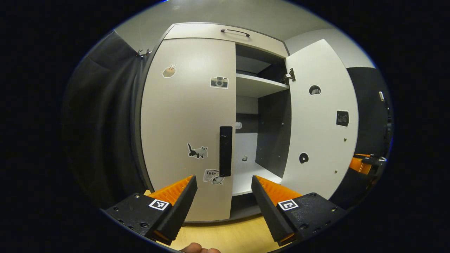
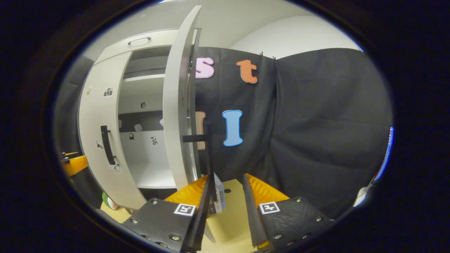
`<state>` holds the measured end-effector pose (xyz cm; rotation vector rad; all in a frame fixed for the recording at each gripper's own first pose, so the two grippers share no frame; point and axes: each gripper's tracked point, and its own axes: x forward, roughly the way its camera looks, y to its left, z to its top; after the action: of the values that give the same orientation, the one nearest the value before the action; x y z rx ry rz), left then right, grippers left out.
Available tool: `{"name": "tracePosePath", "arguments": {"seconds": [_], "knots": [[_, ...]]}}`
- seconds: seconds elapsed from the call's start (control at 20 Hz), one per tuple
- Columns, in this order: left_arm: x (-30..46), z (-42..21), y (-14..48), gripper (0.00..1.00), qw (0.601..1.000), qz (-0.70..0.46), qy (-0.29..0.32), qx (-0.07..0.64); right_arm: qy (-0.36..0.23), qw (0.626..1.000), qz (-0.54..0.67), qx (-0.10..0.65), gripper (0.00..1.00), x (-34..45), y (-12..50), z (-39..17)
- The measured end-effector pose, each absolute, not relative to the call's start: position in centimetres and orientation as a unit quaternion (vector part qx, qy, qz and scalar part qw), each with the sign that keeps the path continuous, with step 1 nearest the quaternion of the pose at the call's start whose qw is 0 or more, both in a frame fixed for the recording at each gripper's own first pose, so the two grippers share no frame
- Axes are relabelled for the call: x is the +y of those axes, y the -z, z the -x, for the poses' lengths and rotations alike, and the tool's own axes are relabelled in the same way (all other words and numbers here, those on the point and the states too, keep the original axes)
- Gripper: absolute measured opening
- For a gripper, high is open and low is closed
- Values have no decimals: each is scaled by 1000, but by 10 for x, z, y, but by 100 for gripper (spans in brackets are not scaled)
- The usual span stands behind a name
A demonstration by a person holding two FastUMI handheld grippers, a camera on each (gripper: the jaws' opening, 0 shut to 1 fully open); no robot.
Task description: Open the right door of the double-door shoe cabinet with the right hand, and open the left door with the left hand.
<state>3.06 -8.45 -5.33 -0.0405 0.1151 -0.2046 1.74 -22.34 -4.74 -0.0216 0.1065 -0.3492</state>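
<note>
**Right door open; left door handle is next**

Left gripper view, left to right: the dark cloth booth wall [image 1: 102, 123] is hanging at the left. Beside it, the pale grey flat-panel left door [image 1: 186, 123] of the double-door shoe cabinet is sitting closed, carrying several small stickers. Its black bar handle [image 1: 225, 151] is standing upright near the door's inner edge, long axis vertical. To the right, the cabinet interior is showing a white shelf [image 1: 256, 86]. Further right, the matching pale grey right door [image 1: 320, 119] is standing swung well out, inner face toward the camera, hinge [image 1: 290, 75] at its top left. The left gripper [image 1: 224, 186] is hovering in front of the handle, fingers spread wide, gripping nothing, apart from the door.

Right gripper view: the closed left door [image 2: 100, 119] with its handle [image 2: 106, 144] is lying at the left; the right door [image 2: 180, 116] is presenting itself nearly edge-on, pointing out toward the camera. Its black handle [image 2: 208, 151] is running vertically just above the right gripper [image 2: 226, 191], whose fingers are standing moderately apart; whether they are touching the handle, I cannot tell.

Judgement: the right-door step appears done. The next move is calling for the left gripper to advance, straddle the vertical handle, close, and pull outward, arcing toward the left hinge side.
</note>
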Motion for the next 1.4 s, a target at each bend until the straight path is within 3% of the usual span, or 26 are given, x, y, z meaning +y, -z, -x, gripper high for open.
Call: {"name": "tracePosePath", "arguments": {"seconds": [0.55,0.65,0.75,0.85,1.15,1.4], "knots": [[-94,-89,51,97,995,12,83,53,190,980,-9,61,56,-242,59,-7],[-93,-97,51,97,996,10,77,53,197,978,-14,63,60,-250,61,-2],[-93,-105,52,97,996,8,71,53,209,976,-19,58,55,-259,60,4],[-92,-113,53,96,996,6,65,53,219,974,-25,59,61,-268,61,8],[-91,-135,59,96,997,-2,49,59,232,970,-43,67,60,-283,69,12],[-92,-151,66,85,997,-14,39,68,236,969,-35,68,62,-289,67,12]]}}
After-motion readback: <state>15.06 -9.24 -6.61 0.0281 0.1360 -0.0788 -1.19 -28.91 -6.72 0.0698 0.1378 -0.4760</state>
